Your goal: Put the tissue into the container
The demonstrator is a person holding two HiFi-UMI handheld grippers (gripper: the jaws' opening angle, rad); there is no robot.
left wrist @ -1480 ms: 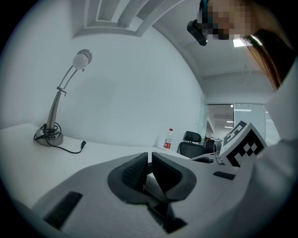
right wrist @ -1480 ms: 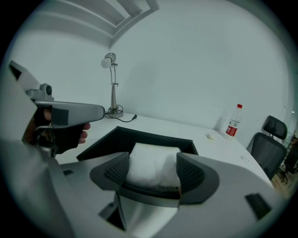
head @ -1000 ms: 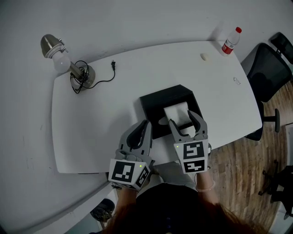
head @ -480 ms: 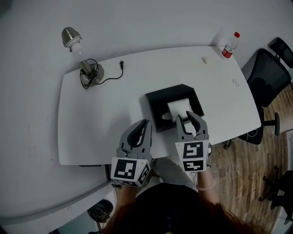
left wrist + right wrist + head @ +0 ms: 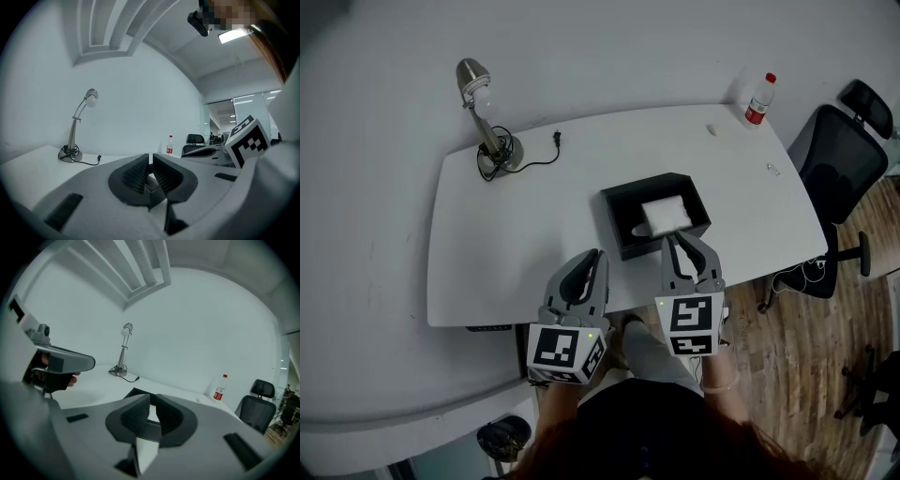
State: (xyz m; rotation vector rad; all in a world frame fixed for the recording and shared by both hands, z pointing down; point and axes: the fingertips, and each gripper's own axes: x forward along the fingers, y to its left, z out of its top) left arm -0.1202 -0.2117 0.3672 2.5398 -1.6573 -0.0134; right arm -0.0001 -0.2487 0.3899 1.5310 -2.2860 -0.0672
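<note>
A black open container (image 5: 622, 202) sits mid-table with a folded white tissue (image 5: 664, 214) lying inside it. My right gripper (image 5: 677, 240) hovers at the container's near wall, just short of the tissue. Its jaws are closing and stand almost together, and no pad presses on the tissue. In the right gripper view (image 5: 153, 409) only a thin slit shows between the pads, with the container's dark edge (image 5: 133, 393) beyond. My left gripper (image 5: 593, 255) hangs over the table's front edge, left of the container, shut and empty (image 5: 151, 164).
A desk lamp (image 5: 487, 131) with a loose cord stands at the table's back left. A red-capped bottle (image 5: 757, 98) and a small white lump (image 5: 712, 129) sit at the back right. A black office chair (image 5: 839, 155) stands off the right end, on wood flooring.
The right jaws went from wide around the tissue to nearly together, and the gripper drew back to the container's near wall. The head view rose and pulled away. The left gripper stayed put.
</note>
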